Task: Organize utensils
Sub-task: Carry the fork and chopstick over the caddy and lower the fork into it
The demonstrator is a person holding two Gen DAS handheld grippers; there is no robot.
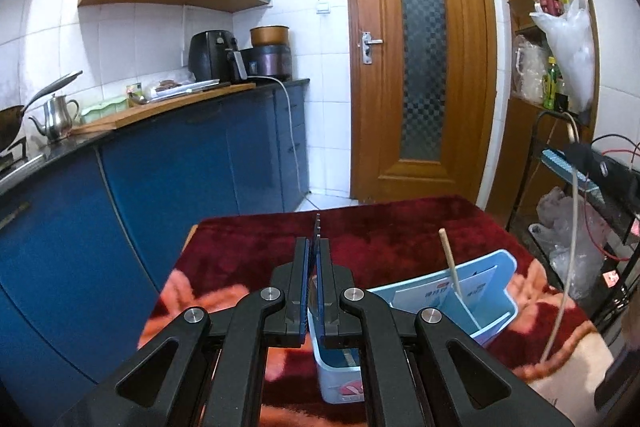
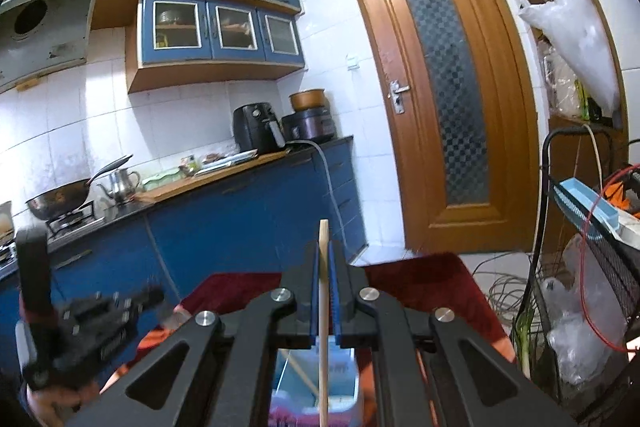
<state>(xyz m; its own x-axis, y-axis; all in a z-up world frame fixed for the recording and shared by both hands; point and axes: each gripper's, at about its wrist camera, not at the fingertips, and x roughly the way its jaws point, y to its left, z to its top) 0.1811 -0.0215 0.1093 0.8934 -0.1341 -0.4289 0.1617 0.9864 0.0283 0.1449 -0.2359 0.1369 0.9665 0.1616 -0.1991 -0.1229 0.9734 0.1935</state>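
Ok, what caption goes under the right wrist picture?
Right gripper shut on a pale wooden chopstick, held upright above the light blue plastic utensil holder.

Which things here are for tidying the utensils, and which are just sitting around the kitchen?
For the job:
- left gripper, shut on a thin dark utensil
- right gripper, shut on a held chopstick
- blue box
- standing chopstick already in the box

Just lying about:
- kettle
- air fryer
- wok
- plastic bag
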